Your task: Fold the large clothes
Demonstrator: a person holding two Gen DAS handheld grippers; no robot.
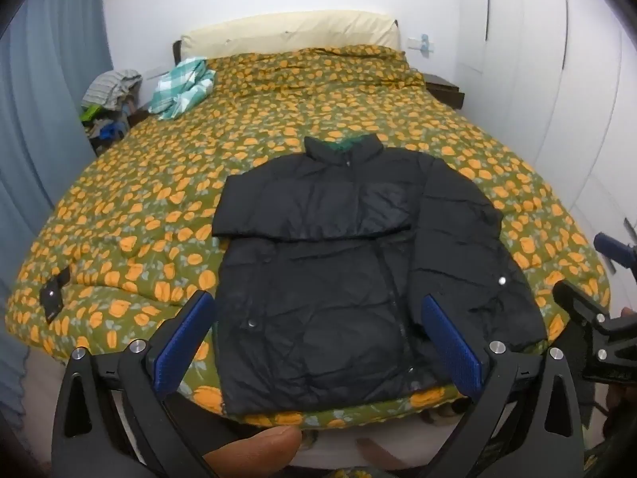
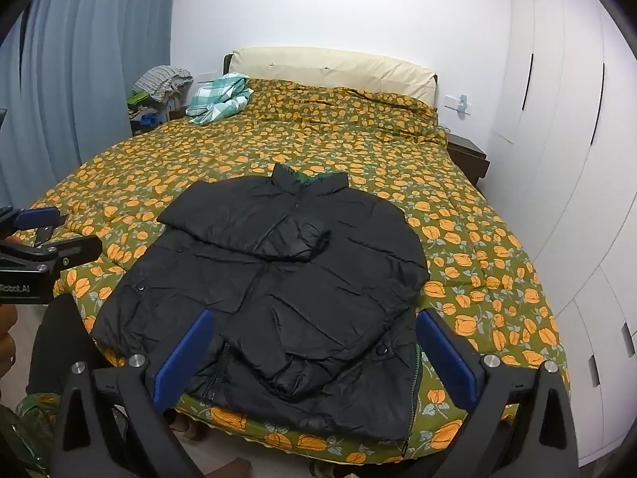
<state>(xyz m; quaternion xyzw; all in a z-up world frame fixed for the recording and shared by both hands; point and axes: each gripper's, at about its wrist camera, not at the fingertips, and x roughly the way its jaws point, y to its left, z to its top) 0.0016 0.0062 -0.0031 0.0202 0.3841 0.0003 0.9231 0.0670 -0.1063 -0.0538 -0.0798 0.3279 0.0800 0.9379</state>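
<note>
A black puffer jacket (image 1: 330,279) lies face up at the near edge of the bed, collar pointing away. One sleeve is folded across its chest; the other lies along its right side. It also shows in the right wrist view (image 2: 278,279). My left gripper (image 1: 318,326) is open and empty, hovering above the jacket's hem. My right gripper (image 2: 314,346) is open and empty, above the jacket's near right corner. The right gripper shows at the right edge of the left wrist view (image 1: 597,318), and the left gripper shows at the left edge of the right wrist view (image 2: 36,247).
The bed (image 1: 159,183) has a green quilt with orange flowers and a cream headboard (image 1: 290,32). A green checked cloth (image 1: 183,87) lies near the pillows. A cluttered nightstand (image 1: 107,107) stands at the far left, a dark one (image 1: 444,89) at the far right. White wardrobes (image 2: 557,119) line the right.
</note>
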